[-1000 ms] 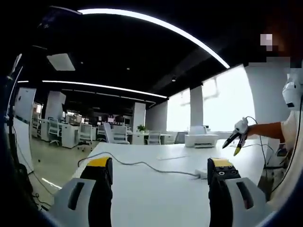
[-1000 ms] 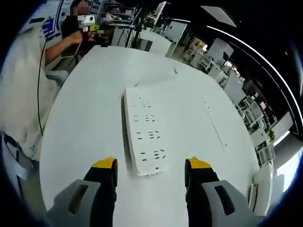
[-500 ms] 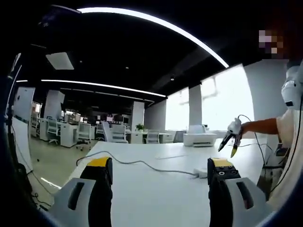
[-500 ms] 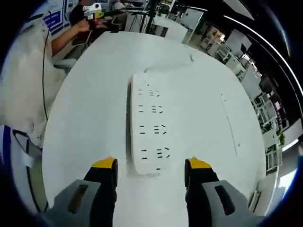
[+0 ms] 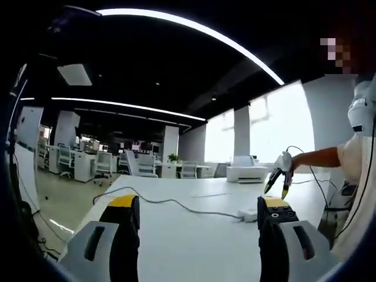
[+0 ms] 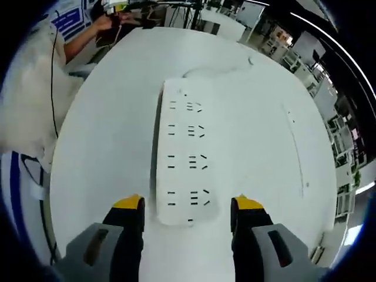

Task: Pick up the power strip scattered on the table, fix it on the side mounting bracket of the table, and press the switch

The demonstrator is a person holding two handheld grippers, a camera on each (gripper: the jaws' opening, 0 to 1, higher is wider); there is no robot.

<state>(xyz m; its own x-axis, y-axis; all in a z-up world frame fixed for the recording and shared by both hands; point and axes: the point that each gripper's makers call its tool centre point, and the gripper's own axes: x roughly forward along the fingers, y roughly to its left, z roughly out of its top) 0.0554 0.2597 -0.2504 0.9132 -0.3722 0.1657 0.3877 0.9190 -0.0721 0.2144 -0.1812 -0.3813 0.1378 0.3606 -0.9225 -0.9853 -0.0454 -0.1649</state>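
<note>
Two grippers up, both with jaws spread and nothing held.

Right gripper [image 6: 187,214] has closed in over the last second: in the right gripper view the power strip [image 6: 187,153] has gone from upper centre of the frame to centre, and its near end now sits between the two yellow jaw tips at the bottom. Whole picture shifted with it, so we read that as our hand advancing, not the strip moving. The strip lies flat on the white table [image 6: 106,135], long axis running up the frame, sockets facing us, cable [image 6: 217,69] leaving from the far end at top. We can't tell if the jaws touch it yet; it looks like a hover just above.

Left gripper [image 5: 197,214] is basically unchanged, pointing level across the table. In the left gripper view the strip's far end [image 5: 249,215] shows low right, just beside the right jaw, cable trailing off to the left. Another person's hand with a gripper [image 5: 277,179] at right has drifted a bit lower left.

Meaning: we're lined up for the pick, grasp not made. Mounting and the switch press are both not yet done.
</note>
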